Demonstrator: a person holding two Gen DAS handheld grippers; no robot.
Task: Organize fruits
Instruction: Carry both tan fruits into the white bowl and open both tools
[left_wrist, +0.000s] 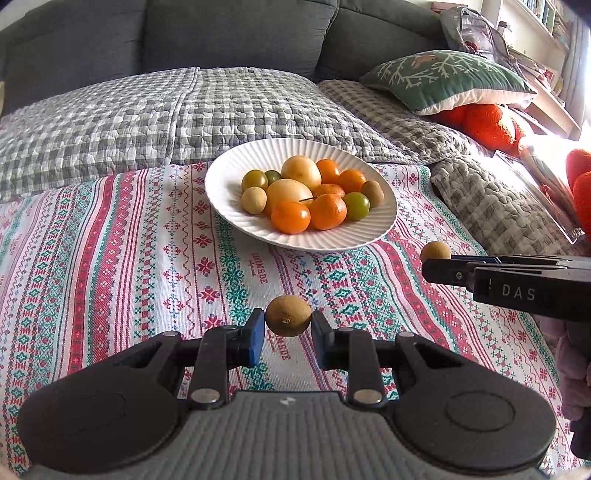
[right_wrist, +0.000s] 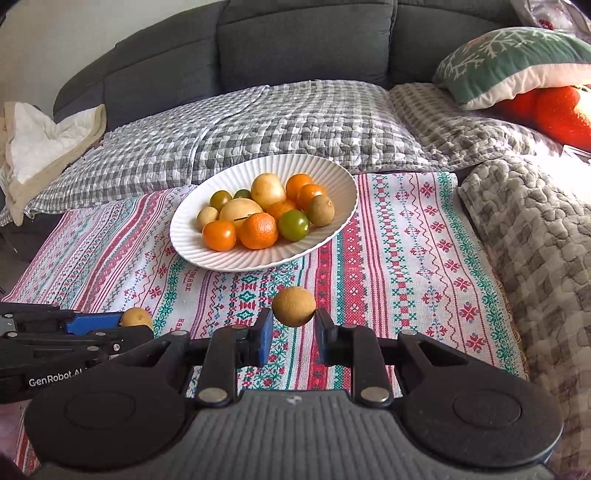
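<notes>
A white ribbed plate (left_wrist: 229, 173) (right_wrist: 332, 177) on the patterned cloth holds several fruits: orange tomatoes, a mandarin, green tomatoes, yellow round fruits and small brown ones. My left gripper (left_wrist: 288, 325) is shut on a small brown kiwi-like fruit (left_wrist: 289, 315), held above the cloth in front of the plate; it also shows in the right wrist view (right_wrist: 136, 317). My right gripper (right_wrist: 293, 319) is shut on another small brown fruit (right_wrist: 294, 306), also seen in the left wrist view (left_wrist: 435, 252), right of the plate.
The patterned cloth (left_wrist: 129, 258) (right_wrist: 424, 240) covers a low surface in front of a grey sofa with checked quilts (left_wrist: 147, 114). A green cushion (left_wrist: 447, 77) and orange plush items (left_wrist: 487, 122) lie at the right. A beige blanket (right_wrist: 40, 151) lies at the left.
</notes>
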